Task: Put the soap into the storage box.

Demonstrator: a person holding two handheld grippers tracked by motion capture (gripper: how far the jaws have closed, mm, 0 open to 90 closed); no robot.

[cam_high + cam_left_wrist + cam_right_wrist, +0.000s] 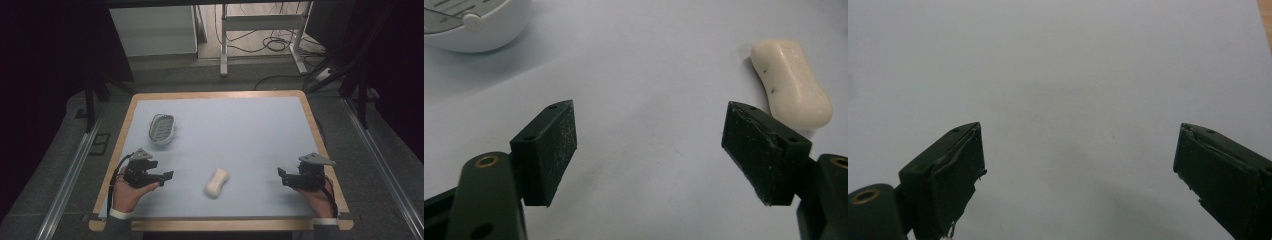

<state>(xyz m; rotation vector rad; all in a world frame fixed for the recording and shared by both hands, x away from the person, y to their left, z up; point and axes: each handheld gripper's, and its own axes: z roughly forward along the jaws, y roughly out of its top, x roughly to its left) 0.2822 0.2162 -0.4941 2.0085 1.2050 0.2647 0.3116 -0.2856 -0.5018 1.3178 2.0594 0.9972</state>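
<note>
The soap bar (217,182) lies on the pale tabletop (240,130) between my two hands, and the move ahead turns on which hand is closer. It sits nearer my left tongs (162,177) than my right tongs (283,176), so I judge the left hand to be the one to go for it.

From the high view the bar is off to the inner side of my left tongs, near but not touching, with bare tabletop between. Its long axis runs slantwise, the far end tipped a little toward the right side of the table, the near end toward me. In the left gripper view the soap bar (792,83) shows just beyond and to the outside of one pad, not between the pads, so I would have to swing the tongs across before anything can close on it. Taking it across its narrow waist looks the easier hold to me.

My left tongs (649,140) stand wide apart with nothing in them. My right tongs (1078,165) are also spread wide over plain tabletop, holding nothing, well apart from the bar.

The white soap dish (162,129) rests farther back on the left, beyond my left hand (131,194), and it seems the likely place for the bar to end up.
</note>
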